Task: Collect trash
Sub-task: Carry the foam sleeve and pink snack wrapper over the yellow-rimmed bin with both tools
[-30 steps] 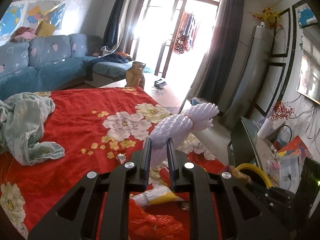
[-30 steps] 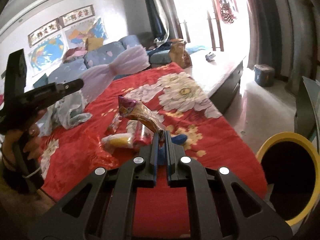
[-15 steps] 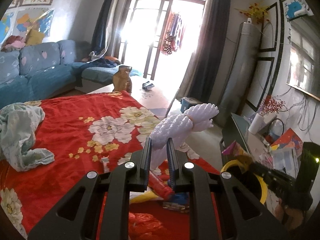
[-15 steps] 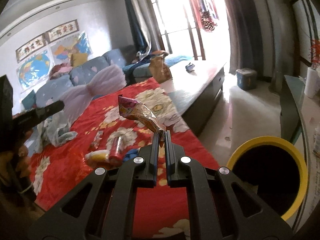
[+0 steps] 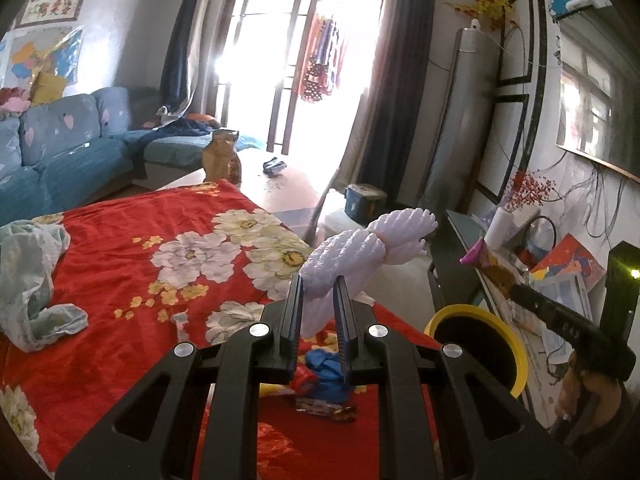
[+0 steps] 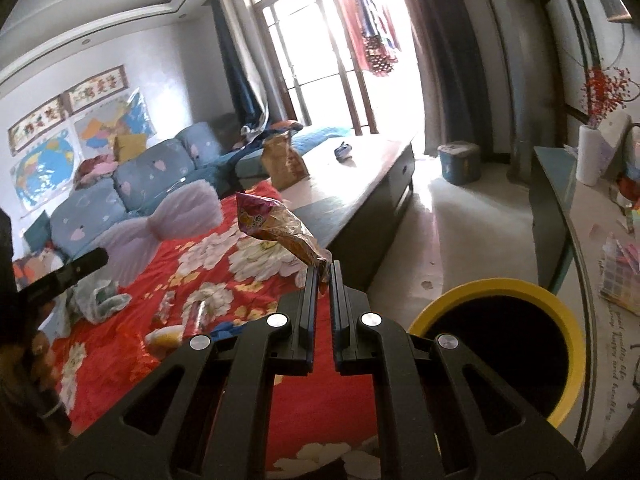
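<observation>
The right gripper (image 6: 324, 270) was clamped on the tail of a snack wrapper (image 6: 280, 230), its jaws nearly together with only the crinkled film between them. Pinched at one end, the wrapper stood up and away from the fingers, probably so that it would fall free once the jaws parted. Just to the right and below sat the bin (image 6: 560, 300), yellow-rimmed and dark inside, on the floor beside the bed; the wrapper was near it but not yet over the mouth, so the drop looked like the step in hand.

The left gripper (image 5: 318, 300) was closed on a white foam net (image 5: 360, 248), a ribbed sleeve tied in the middle. The jaws held its lower end and the rest stuck out forward over the edge of the bed. It seemed to be held aloft and waiting its turn, since from this view the bin (image 5: 516, 344) lay off to the right with the right gripper (image 5: 516, 290) between.

More trash lay on the red blanket (image 5: 100, 264) under the left gripper: a blue scrap (image 5: 324, 364), a dark wrapper (image 5: 326, 408) and a small clear wrapper (image 5: 182, 322). A pale cloth (image 5: 28, 280) was bunched at the far left; whether it counted as trash could not be told.
</observation>
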A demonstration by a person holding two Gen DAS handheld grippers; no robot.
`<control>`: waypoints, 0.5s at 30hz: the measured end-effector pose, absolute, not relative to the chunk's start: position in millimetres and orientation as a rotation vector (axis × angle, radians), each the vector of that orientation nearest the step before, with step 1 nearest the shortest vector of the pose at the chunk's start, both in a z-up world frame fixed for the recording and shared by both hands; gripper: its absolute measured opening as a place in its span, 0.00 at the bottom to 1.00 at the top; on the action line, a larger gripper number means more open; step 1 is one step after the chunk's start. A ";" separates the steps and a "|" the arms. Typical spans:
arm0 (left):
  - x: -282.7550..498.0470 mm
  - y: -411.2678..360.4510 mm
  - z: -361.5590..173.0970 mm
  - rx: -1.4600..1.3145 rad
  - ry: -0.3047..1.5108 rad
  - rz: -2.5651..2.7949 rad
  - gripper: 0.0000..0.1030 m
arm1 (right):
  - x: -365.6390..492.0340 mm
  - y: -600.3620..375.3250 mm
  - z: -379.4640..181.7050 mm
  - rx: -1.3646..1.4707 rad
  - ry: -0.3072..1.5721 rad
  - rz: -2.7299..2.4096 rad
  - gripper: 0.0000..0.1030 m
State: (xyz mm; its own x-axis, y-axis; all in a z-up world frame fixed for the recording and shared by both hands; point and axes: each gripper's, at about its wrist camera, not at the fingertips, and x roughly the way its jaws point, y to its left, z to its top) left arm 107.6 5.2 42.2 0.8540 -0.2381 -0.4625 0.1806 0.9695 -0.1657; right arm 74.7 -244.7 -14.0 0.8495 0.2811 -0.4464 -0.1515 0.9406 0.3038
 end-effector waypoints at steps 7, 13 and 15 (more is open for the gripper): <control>109.0 -9.0 40.1 -0.091 0.508 -0.248 0.15 | 73.7 -260.2 -14.3 0.276 0.494 0.184 0.03; 109.0 -23.4 38.6 -0.066 0.513 -0.273 0.15 | 73.7 -273.2 -17.0 0.290 0.487 0.147 0.03; 109.0 -27.5 37.9 -0.058 0.514 -0.281 0.15 | 73.7 -277.0 -17.5 0.294 0.485 0.135 0.03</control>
